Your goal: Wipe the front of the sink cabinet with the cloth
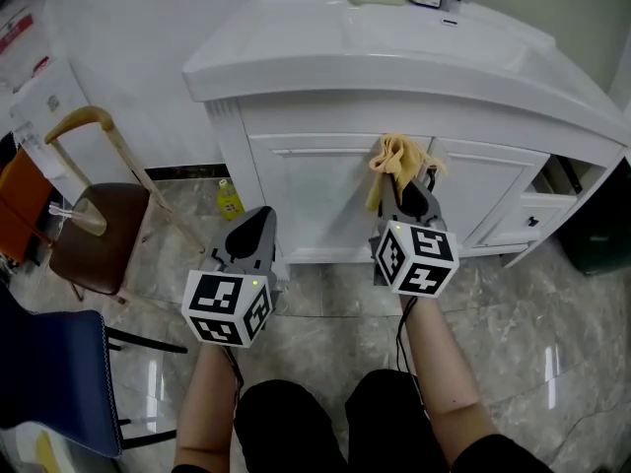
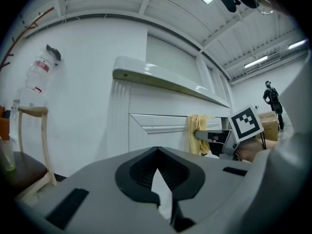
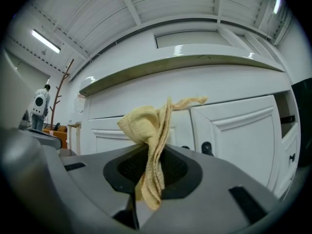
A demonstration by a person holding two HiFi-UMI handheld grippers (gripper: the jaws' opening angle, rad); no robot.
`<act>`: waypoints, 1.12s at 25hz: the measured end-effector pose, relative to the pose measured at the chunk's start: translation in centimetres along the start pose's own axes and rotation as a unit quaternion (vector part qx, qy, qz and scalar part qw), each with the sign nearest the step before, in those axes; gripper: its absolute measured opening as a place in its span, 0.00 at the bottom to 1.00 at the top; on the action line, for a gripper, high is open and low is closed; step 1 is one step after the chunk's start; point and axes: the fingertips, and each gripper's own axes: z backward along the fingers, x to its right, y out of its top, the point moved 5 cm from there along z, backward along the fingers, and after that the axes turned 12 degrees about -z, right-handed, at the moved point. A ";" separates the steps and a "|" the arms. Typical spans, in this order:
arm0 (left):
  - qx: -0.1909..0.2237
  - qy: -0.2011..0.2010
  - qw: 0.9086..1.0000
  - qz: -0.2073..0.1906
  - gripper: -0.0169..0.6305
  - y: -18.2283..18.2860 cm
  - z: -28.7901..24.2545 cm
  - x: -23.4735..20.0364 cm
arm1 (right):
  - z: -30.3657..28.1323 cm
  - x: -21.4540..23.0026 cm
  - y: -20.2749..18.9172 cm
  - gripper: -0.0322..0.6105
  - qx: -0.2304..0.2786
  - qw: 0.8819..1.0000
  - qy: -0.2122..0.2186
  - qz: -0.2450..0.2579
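Observation:
The white sink cabinet [image 1: 315, 195] stands in front of me with two panelled doors. My right gripper [image 1: 412, 190] is shut on a yellow cloth [image 1: 394, 161], held up near the top of the doors where they meet. In the right gripper view the cloth [image 3: 151, 130] sticks up bunched from between the jaws, with the cabinet front [image 3: 234, 126] just behind it. My left gripper [image 1: 254, 227] hangs lower, to the left, apart from the cabinet, shut and holding nothing. The left gripper view shows the cloth [image 2: 196, 130] against the door [image 2: 156, 126].
A white sink top [image 1: 394, 37] overhangs the cabinet. A drawer [image 1: 537, 215] stands open at the right beside a dark bin [image 1: 601, 235]. A wooden chair [image 1: 99, 230], a blue chair [image 1: 49, 372] and a small yellow bottle [image 1: 229, 200] are at the left.

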 end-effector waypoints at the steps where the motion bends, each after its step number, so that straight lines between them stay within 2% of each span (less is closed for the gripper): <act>1: 0.000 0.006 1.000 0.000 0.05 0.0 0.4 -0.5 | 0.0 -0.8 -0.3 0.17 0.000 1.000 0.010 0.000; 5: -0.006 0.031 0.999 0.001 0.05 -0.6 1.9 -2.5 | -0.1 -5.2 -1.9 0.17 -0.005 0.998 0.070 0.007; 10: -0.025 0.055 0.998 0.002 0.05 -2.2 3.5 -4.3 | -1.0 -11.3 -5.4 0.17 -0.023 0.989 0.143 0.030; 14: -0.033 0.066 0.997 0.007 0.05 -3.0 4.3 -5.0 | -2.4 -14.1 -8.3 0.17 -0.036 0.982 0.179 0.052; 17: -0.036 0.071 0.997 0.009 0.05 -3.3 4.8 -5.3 | -3.5 -14.8 -9.7 0.17 -0.049 0.980 0.184 0.065; 21: -0.038 0.072 0.997 0.012 0.05 -3.5 4.5 -5.1 | -3.9 -14.0 -9.6 0.17 -0.052 0.982 0.169 0.069; 28: -0.031 0.044 0.999 0.000 0.05 -2.7 2.8 -2.4 | -3.4 -8.8 -9.3 0.17 -0.058 0.990 0.122 0.042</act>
